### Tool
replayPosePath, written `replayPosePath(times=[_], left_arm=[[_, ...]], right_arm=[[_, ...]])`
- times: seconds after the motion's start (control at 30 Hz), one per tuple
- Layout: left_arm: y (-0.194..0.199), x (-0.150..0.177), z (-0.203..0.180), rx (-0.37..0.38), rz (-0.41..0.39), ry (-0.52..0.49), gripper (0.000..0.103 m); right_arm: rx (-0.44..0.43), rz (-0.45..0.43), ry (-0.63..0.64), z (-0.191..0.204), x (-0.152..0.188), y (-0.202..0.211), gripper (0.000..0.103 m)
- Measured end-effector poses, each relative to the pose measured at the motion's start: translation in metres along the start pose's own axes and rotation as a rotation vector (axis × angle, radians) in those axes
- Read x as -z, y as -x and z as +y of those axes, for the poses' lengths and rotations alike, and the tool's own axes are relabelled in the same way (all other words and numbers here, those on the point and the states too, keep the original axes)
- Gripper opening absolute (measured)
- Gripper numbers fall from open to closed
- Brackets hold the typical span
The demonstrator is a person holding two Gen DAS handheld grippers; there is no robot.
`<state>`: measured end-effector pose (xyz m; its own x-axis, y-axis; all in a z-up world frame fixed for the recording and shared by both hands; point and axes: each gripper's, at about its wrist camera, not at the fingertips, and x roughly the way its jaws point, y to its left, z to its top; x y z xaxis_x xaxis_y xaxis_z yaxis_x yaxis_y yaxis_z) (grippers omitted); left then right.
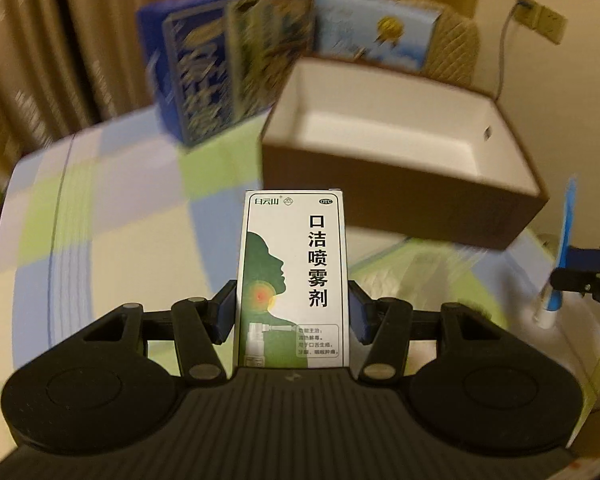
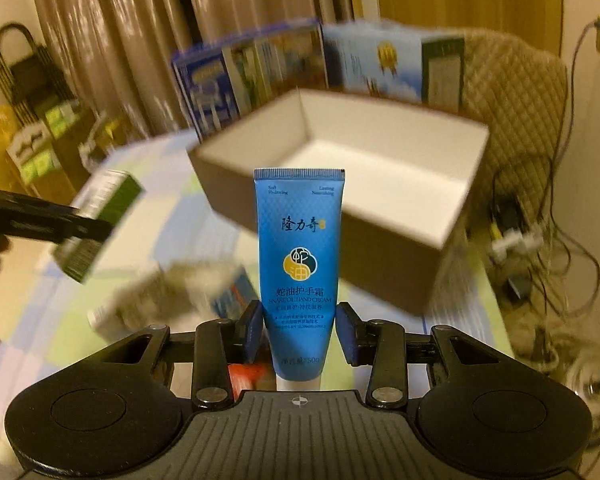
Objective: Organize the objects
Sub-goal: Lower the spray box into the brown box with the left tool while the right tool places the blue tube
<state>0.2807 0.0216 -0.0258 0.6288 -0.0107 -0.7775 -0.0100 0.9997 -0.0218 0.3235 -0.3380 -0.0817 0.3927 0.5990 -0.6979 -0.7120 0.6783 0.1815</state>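
The left gripper (image 1: pixel 294 312) is clamped on a spray carton (image 1: pixel 294 276); the right gripper (image 2: pixel 300 332) pinches a blue tube (image 2: pixel 299 264) — both held upright above the checked cloth (image 1: pixel 112 216). Beyond, at one o'clock, the open box (image 1: pixel 412 184) — white inside.

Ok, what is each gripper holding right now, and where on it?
The left gripper grips a white-and-green spray box by its lower sides. The right gripper grips a blue hand cream tube near its cap end.
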Motion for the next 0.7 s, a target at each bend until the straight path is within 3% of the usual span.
replayPosePath(times=[0.4, 0.7], left_arm=[[-0.045, -0.119, -0.041, 0.074, -0.129, -0.11, 0.051], [-0.104, -0.157, -0.067, 0.11, -0.078, -0.096, 0.051]], right_arm=[[-0.003, -0.16, -0.077, -0.022, -0.107, -0.018, 0.037], [0.076, -0.081, -0.175, -0.06, -0.129, -0.074, 0.037]])
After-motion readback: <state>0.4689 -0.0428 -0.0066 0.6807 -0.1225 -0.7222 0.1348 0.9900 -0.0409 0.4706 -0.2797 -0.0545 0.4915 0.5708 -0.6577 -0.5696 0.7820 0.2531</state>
